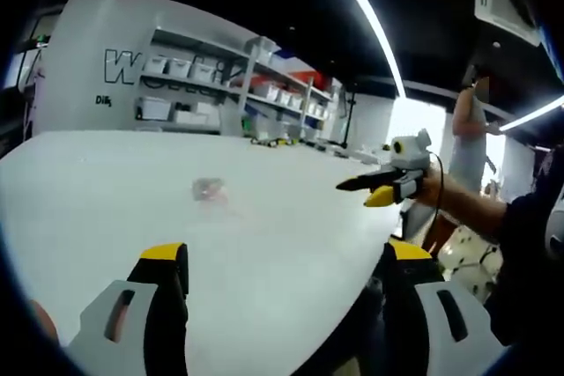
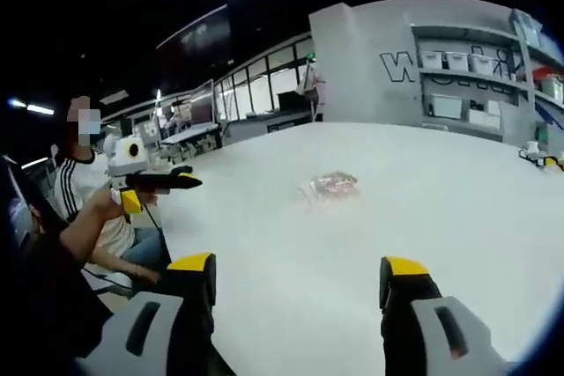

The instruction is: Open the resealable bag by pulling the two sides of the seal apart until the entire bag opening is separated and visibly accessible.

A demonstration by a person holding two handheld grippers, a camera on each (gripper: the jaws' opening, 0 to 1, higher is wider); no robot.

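Two grippers, left gripper [image 1: 282,275] and right gripper [image 2: 300,292], both spread wide and holding nothing, with the little bag [image 2: 328,187] (see-through) on the white table [image 2: 458,217] well ahead of them.

clear bag [image 2: 328,187] with reddish contents, white table [image 2: 458,217], yellow-tipped black tools [image 2: 298,272]

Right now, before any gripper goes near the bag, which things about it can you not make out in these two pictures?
- Bag, left gripper view: small and blurred; its seal cannot be told shut or open.
- Bag, right gripper view: a little clearer, but the contents are only a reddish smear, and the seal edge is too small to find.
- Left gripper, seen from the right gripper view: side-on, so its opening is unclear there.
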